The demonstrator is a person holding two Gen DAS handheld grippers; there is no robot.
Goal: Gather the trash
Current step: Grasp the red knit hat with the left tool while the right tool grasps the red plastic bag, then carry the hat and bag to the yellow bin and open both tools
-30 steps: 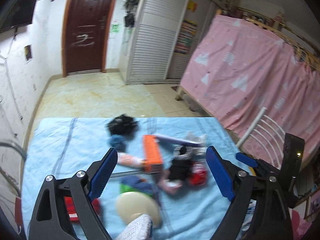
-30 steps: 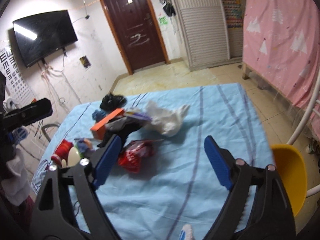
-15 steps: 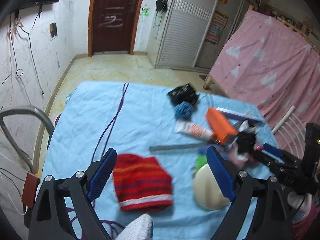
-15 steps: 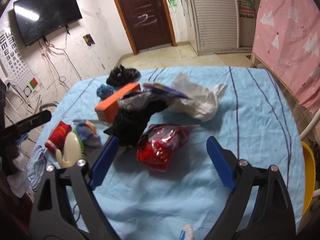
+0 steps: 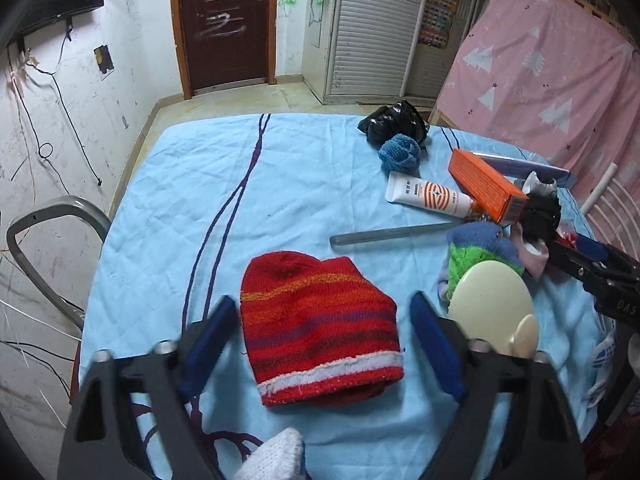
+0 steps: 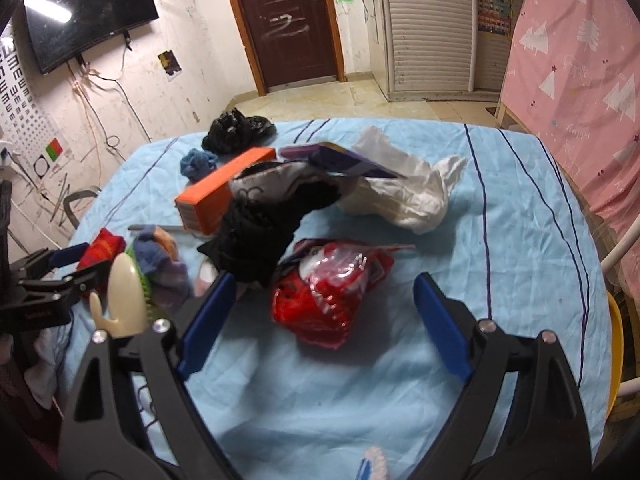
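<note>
A: Why is everything heaped on the blue sheet (image 5: 168,208) over the surface?

B: Likely sorting. Left gripper (image 5: 324,338) straddles the knit red hat (image 5: 320,328), fingers just narrowing, not yet touching.

A: And the right gripper (image 6: 322,312)?

B: Wide open, empty, around a crinkly red wrapper (image 6: 332,292) (trash, probably).

Right gripper (image 5: 612,280) body at 3 o'clock showed "DAS". Eye chart (image 6: 14,92) on wall at 9 o'clock had rows of "E". Tube (image 5: 428,199) print too small to read.
</note>
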